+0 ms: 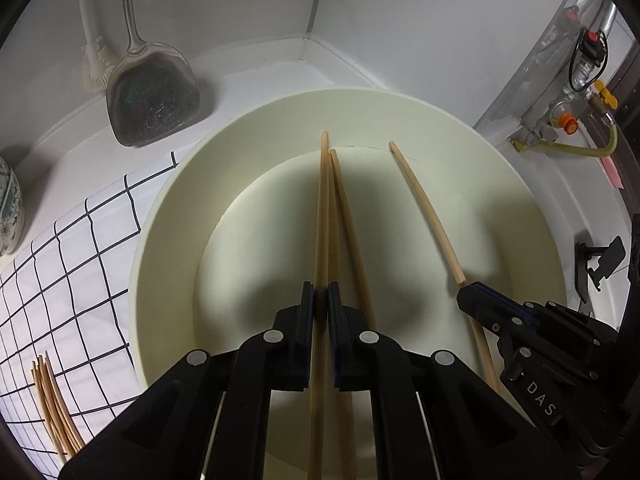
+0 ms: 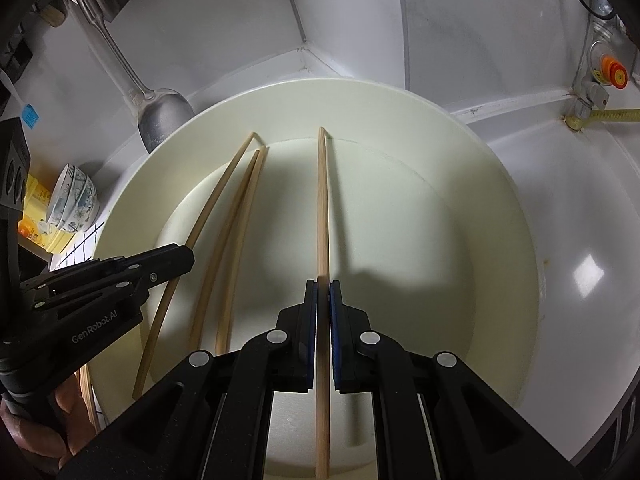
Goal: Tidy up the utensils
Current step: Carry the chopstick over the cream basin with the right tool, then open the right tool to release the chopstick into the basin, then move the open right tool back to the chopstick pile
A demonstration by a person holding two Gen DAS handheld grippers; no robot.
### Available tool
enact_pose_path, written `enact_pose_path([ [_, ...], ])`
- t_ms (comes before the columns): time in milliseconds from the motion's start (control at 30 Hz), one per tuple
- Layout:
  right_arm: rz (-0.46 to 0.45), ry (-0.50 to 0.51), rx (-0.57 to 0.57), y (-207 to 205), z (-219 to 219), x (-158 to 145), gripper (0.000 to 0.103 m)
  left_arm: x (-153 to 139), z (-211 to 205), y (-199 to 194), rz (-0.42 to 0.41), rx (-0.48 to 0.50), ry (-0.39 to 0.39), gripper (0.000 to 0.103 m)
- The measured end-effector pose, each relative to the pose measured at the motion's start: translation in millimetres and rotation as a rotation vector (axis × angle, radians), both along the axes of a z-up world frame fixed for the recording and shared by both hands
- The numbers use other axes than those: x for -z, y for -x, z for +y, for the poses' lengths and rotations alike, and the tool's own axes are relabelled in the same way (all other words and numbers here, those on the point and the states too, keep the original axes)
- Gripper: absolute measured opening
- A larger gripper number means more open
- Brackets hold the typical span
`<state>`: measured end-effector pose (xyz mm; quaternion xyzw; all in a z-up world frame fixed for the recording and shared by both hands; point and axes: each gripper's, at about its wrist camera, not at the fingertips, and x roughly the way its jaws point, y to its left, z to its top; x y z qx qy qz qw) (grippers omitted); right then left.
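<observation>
1. A large cream bowl (image 1: 160,240) sits on a white counter (image 1: 248,76), filling the middle of both views, close to the far corner of the walls.
2. The left gripper (image 1: 321,300) is closed tight on one wooden chopstick (image 1: 322,208), which points away over the bowl's floor to its far wall.
3. A second chopstick (image 1: 348,216) lies just right of the held one, their far tips almost touching; whether it rests on the bowl or is also pinched cannot be told.
4. The right gripper (image 2: 323,300) is closed on its own chopstick (image 2: 322,208), held straight ahead over the bowl.
5. In the left view, the right gripper (image 1: 466,290) shows at the near right, its chopstick (image 1: 424,208) slanting to the far left.
6. In the right view, the left gripper (image 2: 176,256) enters from the left, held by a hand (image 2: 36,444).
7. A bundle of chopsticks (image 1: 56,404) lies on a checked cloth (image 1: 80,264) left of the bowl.
8. A metal scoop (image 1: 154,100) leans on the far wall.
9. Stacked patterned bowls (image 2: 74,200) stand at the left.
</observation>
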<state>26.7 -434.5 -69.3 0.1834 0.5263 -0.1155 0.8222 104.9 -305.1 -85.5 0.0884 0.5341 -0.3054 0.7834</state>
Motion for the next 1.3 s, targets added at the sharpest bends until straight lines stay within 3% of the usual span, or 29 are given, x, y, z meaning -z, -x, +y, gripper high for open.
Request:
enact_pose_path([
  [300,0.019,0.003,0.004,0.9,-1.9,5.3,0.006,4.0,-0.6,0.1,0.003,-0.004,-0.016,0.009],
  [367,0.023,0.002,0.005,2.3,-2.7,5.4,0.006,3.0,0.8,0.3,-0.002,-0.008,-0.013,0.015],
  [500,0.015,0.01,0.01,4.1,-2.5,1.4,0.007,-3.6,5.5,-0.1,-0.031,-0.025,-0.007,0.041],
  [533,0.01,0.013,0.009,5.0,-2.3,-0.9,0.012,-6.2,7.4,-0.1,-0.039,-0.027,-0.002,0.048],
  [600,0.005,0.028,0.007,6.0,-0.4,-4.6,0.014,-10.9,11.5,-0.9,-0.051,-0.033,0.005,0.053],
  [1133,-0.065,0.084,0.03,32.9,12.1,-41.8,0.024,-38.3,54.0,10.1,-0.085,-0.095,0.032,0.069],
  [1200,-0.076,0.086,0.03,37.9,16.8,-47.4,0.033,-43.1,63.0,13.0,-0.093,-0.108,0.039,0.071],
  [1300,-0.094,0.087,0.016,44.1,25.3,-54.1,0.036,-49.4,74.5,18.1,-0.107,-0.122,0.042,0.073],
])
